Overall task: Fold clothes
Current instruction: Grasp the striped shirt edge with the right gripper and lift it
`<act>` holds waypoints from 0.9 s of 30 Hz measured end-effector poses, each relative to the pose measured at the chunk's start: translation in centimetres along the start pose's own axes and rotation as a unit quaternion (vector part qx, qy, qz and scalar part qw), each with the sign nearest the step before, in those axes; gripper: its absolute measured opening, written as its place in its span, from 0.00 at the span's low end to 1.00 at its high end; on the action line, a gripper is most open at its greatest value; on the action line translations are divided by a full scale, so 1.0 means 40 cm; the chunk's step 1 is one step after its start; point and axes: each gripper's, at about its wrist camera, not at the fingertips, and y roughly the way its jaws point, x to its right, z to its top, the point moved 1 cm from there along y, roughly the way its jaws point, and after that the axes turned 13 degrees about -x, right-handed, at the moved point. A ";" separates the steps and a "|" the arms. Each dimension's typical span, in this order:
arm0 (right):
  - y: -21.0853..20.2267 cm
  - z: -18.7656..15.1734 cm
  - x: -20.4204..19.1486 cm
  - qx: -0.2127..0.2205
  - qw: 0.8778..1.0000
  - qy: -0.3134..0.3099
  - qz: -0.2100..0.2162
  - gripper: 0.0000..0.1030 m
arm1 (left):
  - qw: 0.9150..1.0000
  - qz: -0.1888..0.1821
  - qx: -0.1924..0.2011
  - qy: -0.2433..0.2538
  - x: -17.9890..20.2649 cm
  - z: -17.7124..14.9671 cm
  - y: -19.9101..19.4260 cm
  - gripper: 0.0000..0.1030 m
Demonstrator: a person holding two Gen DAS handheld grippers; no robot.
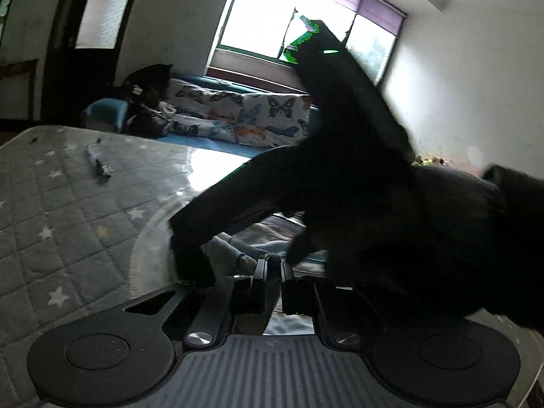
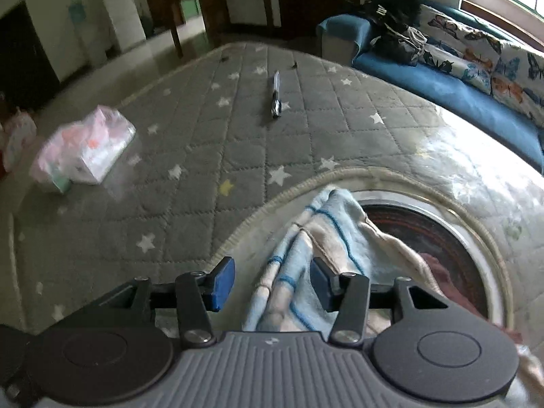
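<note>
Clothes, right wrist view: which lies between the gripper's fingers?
The blue-striped cloth, draped over the basket rim; the dark red one lies inside the basket.

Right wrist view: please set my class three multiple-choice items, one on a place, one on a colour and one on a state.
1. Where does the pen lie?
A. On the blue sofa
B. On the grey star mat
C. On the pink pack

2. What colour are the pads of the right tool?
A. Blue
B. Red
C. Yellow

3. How do the right tool's jaws stand?
A. Shut tight with nothing between them
B. Clamped on the pen
C. Open, with the striped cloth between them

Key: 1 B, since the pen rests on the quilted mat, well away from the sofa. 2 A, since both pads show blue. 3 C, since a gap shows between the left pad and the blue-and-white cloth.
</note>
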 end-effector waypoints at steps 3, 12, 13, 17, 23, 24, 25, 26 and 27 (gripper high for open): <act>0.003 -0.017 0.006 0.001 1.000 0.007 -0.021 0.20 | 1.000 -0.004 -0.003 0.015 0.018 -0.003 0.006 0.06; -0.095 -0.139 0.114 0.070 0.994 0.083 -0.012 0.08 | 0.997 -0.056 -0.006 0.059 0.060 -0.018 -0.013 0.35; -0.110 -0.161 0.137 0.078 0.992 0.098 -0.008 0.08 | 0.996 -0.056 -0.003 0.062 0.062 -0.019 -0.016 0.40; -0.171 -0.259 0.219 0.106 0.983 0.150 0.001 0.08 | 0.995 -0.050 0.012 0.081 0.075 -0.024 -0.023 0.49; -0.244 -0.442 0.333 0.151 0.963 0.224 0.010 0.08 | 0.996 -0.036 -0.006 0.084 0.088 -0.029 0.009 0.50; -0.247 -0.475 0.352 0.157 0.958 0.238 0.012 0.08 | 0.996 -0.035 -0.012 0.085 0.092 -0.030 0.018 0.50; -0.248 -0.511 0.372 0.163 0.953 0.253 0.014 0.08 | 0.995 -0.034 -0.018 0.087 0.099 -0.032 0.026 0.50; -0.243 -0.550 0.393 0.166 0.948 0.271 0.019 0.08 | 0.995 -0.035 -0.023 0.090 0.105 -0.035 0.034 0.50; -0.233 -0.577 0.406 0.166 0.945 0.281 0.022 0.08 | 0.995 -0.034 -0.029 0.094 0.112 -0.037 0.044 0.52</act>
